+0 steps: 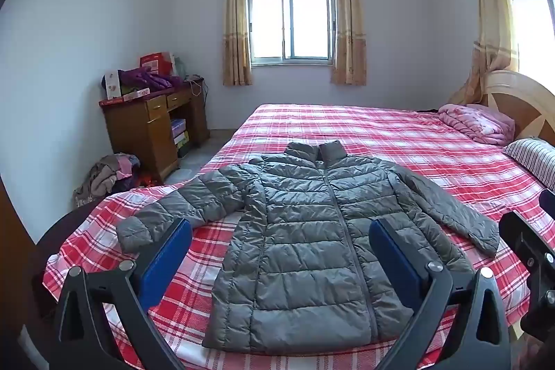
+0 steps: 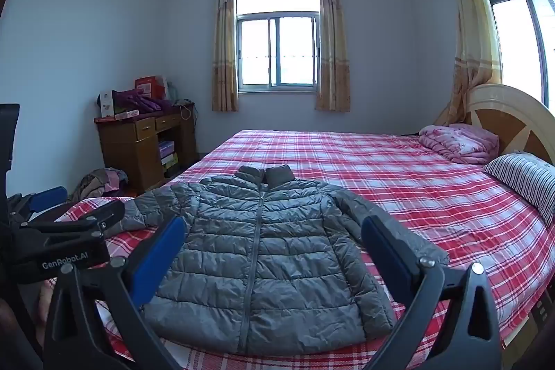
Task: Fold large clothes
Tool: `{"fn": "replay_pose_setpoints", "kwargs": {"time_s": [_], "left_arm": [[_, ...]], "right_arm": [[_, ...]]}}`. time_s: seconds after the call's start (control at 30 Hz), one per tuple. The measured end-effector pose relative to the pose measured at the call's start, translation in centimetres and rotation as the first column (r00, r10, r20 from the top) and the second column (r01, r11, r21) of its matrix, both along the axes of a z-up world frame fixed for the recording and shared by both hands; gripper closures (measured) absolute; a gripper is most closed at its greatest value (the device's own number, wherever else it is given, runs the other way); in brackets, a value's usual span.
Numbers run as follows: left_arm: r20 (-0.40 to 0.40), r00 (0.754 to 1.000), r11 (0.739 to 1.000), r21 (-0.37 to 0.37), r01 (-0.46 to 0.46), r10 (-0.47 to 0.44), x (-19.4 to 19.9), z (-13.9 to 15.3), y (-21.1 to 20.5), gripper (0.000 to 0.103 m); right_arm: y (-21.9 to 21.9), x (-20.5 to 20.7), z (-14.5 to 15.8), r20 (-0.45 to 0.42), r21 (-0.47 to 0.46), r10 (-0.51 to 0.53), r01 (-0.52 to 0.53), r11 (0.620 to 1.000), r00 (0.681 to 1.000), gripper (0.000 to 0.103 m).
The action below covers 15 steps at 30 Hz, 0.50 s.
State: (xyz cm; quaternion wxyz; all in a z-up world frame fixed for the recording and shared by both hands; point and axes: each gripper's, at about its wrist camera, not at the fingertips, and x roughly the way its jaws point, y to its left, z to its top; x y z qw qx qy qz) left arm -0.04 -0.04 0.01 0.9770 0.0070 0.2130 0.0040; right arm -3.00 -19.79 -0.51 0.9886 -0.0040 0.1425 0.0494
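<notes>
A grey quilted puffer jacket [image 1: 305, 241] lies flat and face up on the red-and-white plaid bedsheet [image 1: 399, 141] of the bed, near the foot end. Its front zip is closed, the collar points toward the far window [image 1: 291, 23], and both sleeves are spread out to the sides.

The left gripper [image 1: 280, 252] hangs above the near edge of the bed with its blue-padded jaws spread fully wide — nothing between them, nothing held. The jacket's body shows through the gap, not touched. The right gripper [image 2: 274, 252] is in the same condition: jaws at full spread, empty, hovering over the lower half of the jacket without contact. In the right wrist view the left gripper appears at the left edge, beside the jacket's sleeve.

Also noted: a folded pink quilt [image 1: 475, 123] and a striped pillow [image 1: 534, 158] at the wooden headboard [image 1: 520, 99]; a brown wooden bench [image 1: 152, 130] loaded with boxes and purple fabric against the left wall; a heap of clothes [image 1: 107, 175] on the floor beside it.
</notes>
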Motion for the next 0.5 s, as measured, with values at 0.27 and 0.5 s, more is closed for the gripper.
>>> {"fn": "replay_pose_setpoints", "kwargs": {"time_s": [0.27, 0.5], "left_arm": [[0.009, 0.999, 0.999, 0.005, -0.045, 0.045, -0.5, 0.1, 0.1, 0.001], [0.006, 0.999, 0.999, 0.004, -0.036, 0.035, 0.4, -0.3, 0.7, 0.001]], "right_arm": [[0.1, 0.0, 0.0, -0.008, 0.003, 0.003, -0.003, 1.0, 1.0, 0.0], [0.2, -0.2, -0.1, -0.007, 0.004, 0.004, -0.004, 1.0, 1.0, 0.0]]}}
